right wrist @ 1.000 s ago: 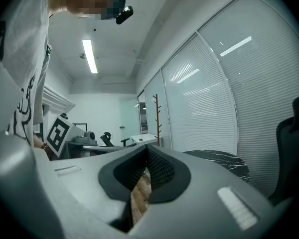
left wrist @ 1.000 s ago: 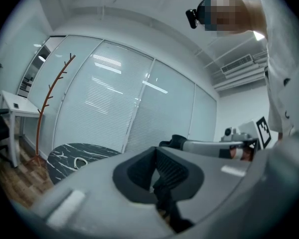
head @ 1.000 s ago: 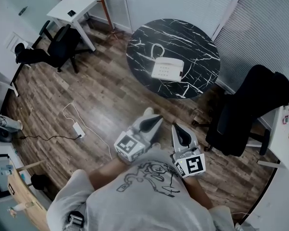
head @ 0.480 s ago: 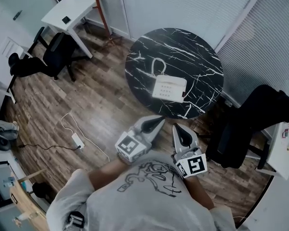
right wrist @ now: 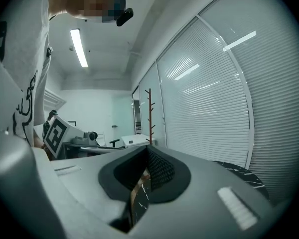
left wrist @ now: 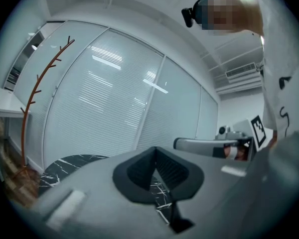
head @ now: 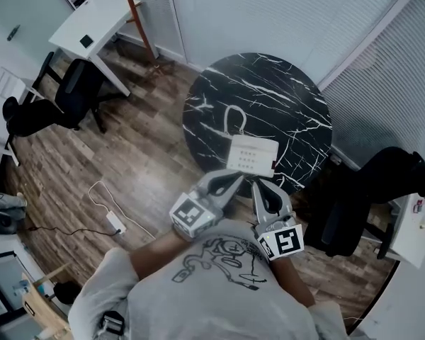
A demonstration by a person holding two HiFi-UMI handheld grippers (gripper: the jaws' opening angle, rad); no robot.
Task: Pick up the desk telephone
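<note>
- The left tool and the right tool are both pressed together, side by side.
- The desk telephone sits on the round black counter, just past their tips (not touching).
- A black chair stands right of the counter.
- Wood floor, white blinds behind.
- The phone's buttons are too small to tell.

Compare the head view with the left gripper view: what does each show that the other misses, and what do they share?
Head view only: the desk telephone and a black chair. Left gripper view only: the ceiling. Both: the marble table, the coat stand, the blinds, the left tool and the right tool.
</note>
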